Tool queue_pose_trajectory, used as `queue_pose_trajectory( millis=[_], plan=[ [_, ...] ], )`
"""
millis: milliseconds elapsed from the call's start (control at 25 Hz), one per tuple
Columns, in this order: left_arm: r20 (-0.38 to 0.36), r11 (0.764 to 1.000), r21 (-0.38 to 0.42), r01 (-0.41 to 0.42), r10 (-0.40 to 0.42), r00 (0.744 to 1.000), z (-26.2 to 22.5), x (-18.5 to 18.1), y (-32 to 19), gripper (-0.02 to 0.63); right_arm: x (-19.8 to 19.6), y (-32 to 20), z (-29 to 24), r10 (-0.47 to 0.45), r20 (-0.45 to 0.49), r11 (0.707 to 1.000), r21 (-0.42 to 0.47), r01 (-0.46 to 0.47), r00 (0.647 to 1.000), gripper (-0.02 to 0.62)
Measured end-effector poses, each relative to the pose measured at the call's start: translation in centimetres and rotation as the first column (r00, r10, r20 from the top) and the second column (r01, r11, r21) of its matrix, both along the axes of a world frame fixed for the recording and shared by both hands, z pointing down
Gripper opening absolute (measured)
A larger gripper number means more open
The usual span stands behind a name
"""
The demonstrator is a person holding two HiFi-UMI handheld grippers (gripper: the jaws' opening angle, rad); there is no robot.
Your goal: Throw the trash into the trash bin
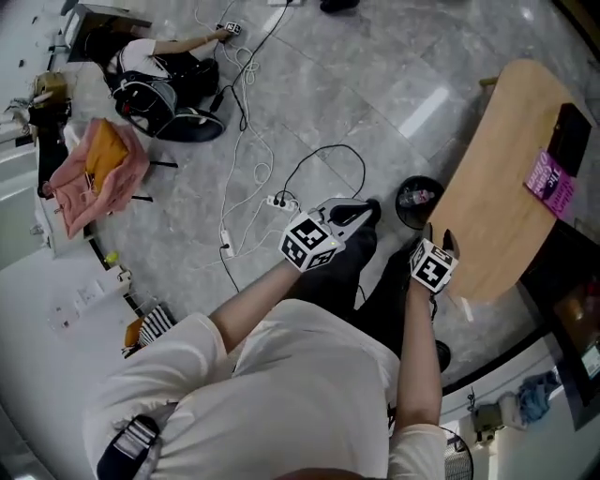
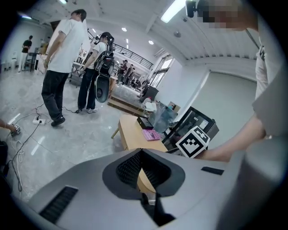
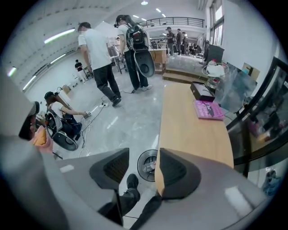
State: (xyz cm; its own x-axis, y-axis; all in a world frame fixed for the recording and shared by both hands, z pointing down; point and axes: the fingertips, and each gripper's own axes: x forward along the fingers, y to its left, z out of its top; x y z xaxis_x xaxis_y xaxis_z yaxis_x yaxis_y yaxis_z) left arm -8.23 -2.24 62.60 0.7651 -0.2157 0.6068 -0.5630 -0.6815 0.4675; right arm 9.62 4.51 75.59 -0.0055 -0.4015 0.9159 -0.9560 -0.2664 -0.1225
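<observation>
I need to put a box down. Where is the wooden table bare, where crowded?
Bare: the wooden table from its rounded end by the trash bin up to the pink booklet. Crowded: the far end, with booklet and black box.

You have bright, even lighting throughout. It comes from the ceiling strip lights (image 2: 173, 11) and tall windows (image 3: 219, 22). In the head view the polished floor (image 1: 309, 84) carries a white glare streak. Shadows are soft and faint. All three views bow strongly and darken to black at the corners. Focus is sharp at centre and soft in the nearest foreground.
</observation>
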Motion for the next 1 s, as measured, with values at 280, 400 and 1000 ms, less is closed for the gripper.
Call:
queue_pose_trajectory(
  millis=[280, 400, 1000],
  plan=[
    [-0.019, 0.996, 0.081, -0.023, 0.024, 1.000, -8.0, -0.3, -1.7, 0.006, 0.8, -1.2, -11.1, -0.094, -0.073, 0.985, 0.136, 0.103, 0.993, 0.161],
    [-0.035, 0.994, 0.099, -0.045, 0.048, 0.998, -11.2, 0.2, -1.5, 0.006, 1.3, -0.8, -15.9, -0.103, -0.099, 0.975, 0.187, 0.120, 0.990, 0.118],
    [-0.150, 0.968, 0.247, -0.044, 0.084, 0.985, -26.5, 5.0, -1.2, 0.006, 9.3, 0.4, -37.2, 0.046, -0.164, 0.844, 0.534, 0.049, 0.985, 0.011]
  ],
)
